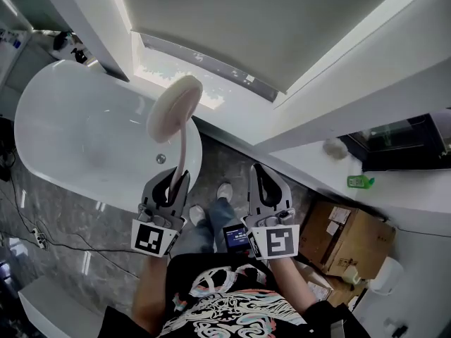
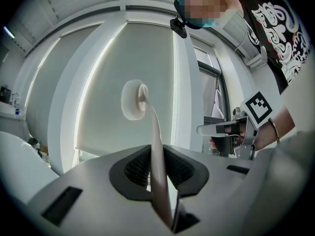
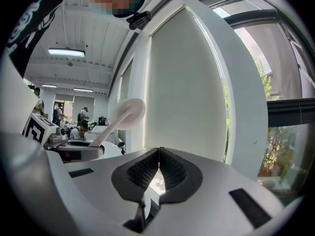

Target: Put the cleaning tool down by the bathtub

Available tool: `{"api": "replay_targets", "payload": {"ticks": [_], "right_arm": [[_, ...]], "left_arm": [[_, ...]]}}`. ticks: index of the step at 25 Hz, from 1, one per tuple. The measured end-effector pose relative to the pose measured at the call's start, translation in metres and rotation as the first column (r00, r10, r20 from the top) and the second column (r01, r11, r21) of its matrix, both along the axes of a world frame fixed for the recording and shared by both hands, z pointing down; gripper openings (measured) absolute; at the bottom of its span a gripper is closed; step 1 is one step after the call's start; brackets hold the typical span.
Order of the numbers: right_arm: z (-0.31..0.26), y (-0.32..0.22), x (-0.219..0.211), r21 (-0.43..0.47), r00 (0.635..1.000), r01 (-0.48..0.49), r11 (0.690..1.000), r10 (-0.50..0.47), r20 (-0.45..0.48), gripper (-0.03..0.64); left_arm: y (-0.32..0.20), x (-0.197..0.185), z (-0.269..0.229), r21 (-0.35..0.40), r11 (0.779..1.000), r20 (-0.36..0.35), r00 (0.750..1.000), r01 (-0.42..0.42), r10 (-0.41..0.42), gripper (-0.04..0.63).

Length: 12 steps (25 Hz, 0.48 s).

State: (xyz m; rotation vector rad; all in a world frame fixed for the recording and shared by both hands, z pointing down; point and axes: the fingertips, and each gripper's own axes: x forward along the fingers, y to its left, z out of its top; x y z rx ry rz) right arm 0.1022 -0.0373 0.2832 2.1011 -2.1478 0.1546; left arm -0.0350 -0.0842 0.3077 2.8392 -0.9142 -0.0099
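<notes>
**Head view, looking steeply down.** The left gripper [image 1: 174, 187] is clenched on the cleaning tool [image 1: 174, 108]. In the left gripper view its pale handle [image 2: 157, 149] sits pinched between the two ribbed pads. From the jaws the handle runs toward 12 o'clock and ends in a round, cream-coloured pad head [image 2: 134, 100]. In the head view this head overlaps the right end of the bathtub [image 1: 63, 129]. The tool is carried in the air and touches neither tub nor floor [image 1: 67, 210].

The bathtub, a white oval basin, lies at 10 o'clock of the left gripper. The one thing seen inside it is a round metal drain fitting [image 1: 161, 159], on the end nearest the tool.

The right gripper [image 1: 262, 178] rides just beside the left, at its 3 o'clock. Its jaws are clenched pad against pad, with nothing between them.

At 4 o'clock of the right gripper a cardboard box [image 1: 345, 239] stands below the white ledge [image 1: 310, 162]. Its flaps are shut and carry pale labels, so its contents are hidden.

At 2 o'clock a dark, glass-sided case [image 1: 405, 145] rests on the ledge — what it holds cannot be made out. A small green object [image 1: 359, 182] lies on the ledge at the case's 7 o'clock, near it.

A drawn roller blind [image 1: 268, 20] fills the frame at 12 o'clock. The person's shoes [image 1: 224, 191] show on the grey stone floor between the two grippers.
</notes>
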Motion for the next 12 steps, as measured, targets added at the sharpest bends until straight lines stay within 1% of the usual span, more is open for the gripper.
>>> {"api": "replay_targets", "payload": {"ticks": [4,10,12], "right_arm": [[0.013,-0.02,0.02,-0.001,1.0,-0.006,1.0,0.006,0.004,0.026],[0.047,-0.046,0.045,-0.039,1.0,0.002,0.999,-0.001,0.011,0.026],[0.062,-0.054,0.053,-0.052,1.0,0.009,0.999,-0.008,0.011,0.026]], "left_arm": [[-0.016,0.023,0.017,-0.022,1.0,0.015,1.0,0.003,-0.003,0.071],[-0.033,0.05,0.053,-0.071,0.997,0.077,0.997,0.002,0.003,0.069],[-0.04,0.059,0.066,-0.081,0.997,0.088,0.996,0.005,0.002,0.07]]}}
